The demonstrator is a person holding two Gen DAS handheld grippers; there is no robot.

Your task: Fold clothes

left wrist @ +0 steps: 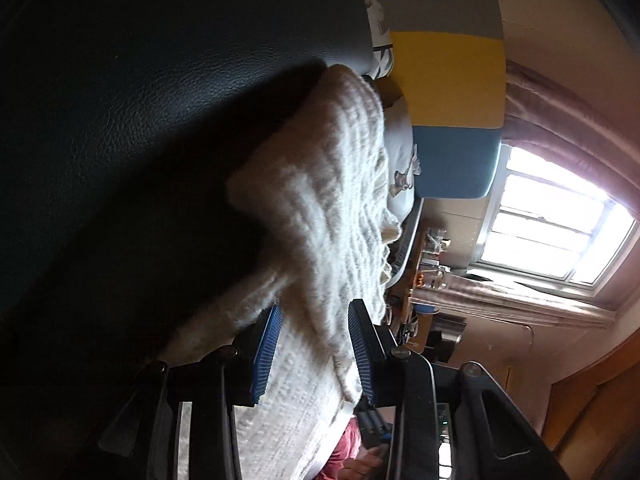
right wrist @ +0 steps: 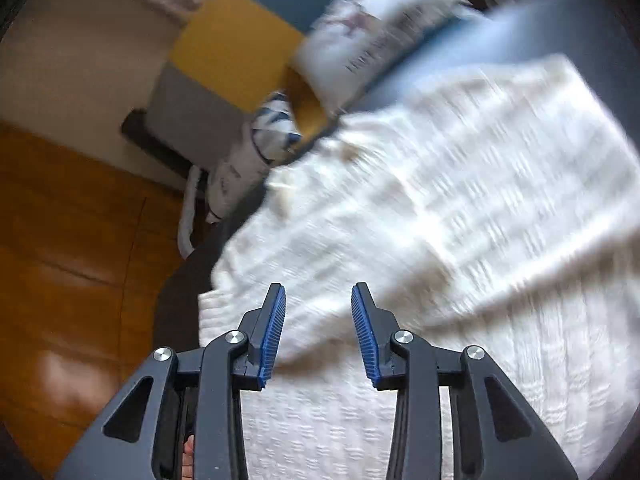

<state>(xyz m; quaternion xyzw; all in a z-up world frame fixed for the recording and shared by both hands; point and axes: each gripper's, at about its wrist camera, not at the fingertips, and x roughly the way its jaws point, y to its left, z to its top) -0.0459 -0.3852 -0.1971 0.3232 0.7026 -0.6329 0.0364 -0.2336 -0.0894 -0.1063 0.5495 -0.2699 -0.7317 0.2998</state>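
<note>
A white knit garment lies on a dark leather surface and runs back between the blue pads of my left gripper. The cloth fills the gap from pad to pad, so that gripper is shut on a thick fold. In the right wrist view the same garment spreads out, blurred, over a blue-grey surface. My right gripper hovers over its near left edge, open, with nothing between its pads.
A printed white cloth and a blue-and-white patterned one lie beyond the garment. A grey, yellow and blue panel stands behind them. Wooden floor lies to the left. A bright window and a cluttered shelf show.
</note>
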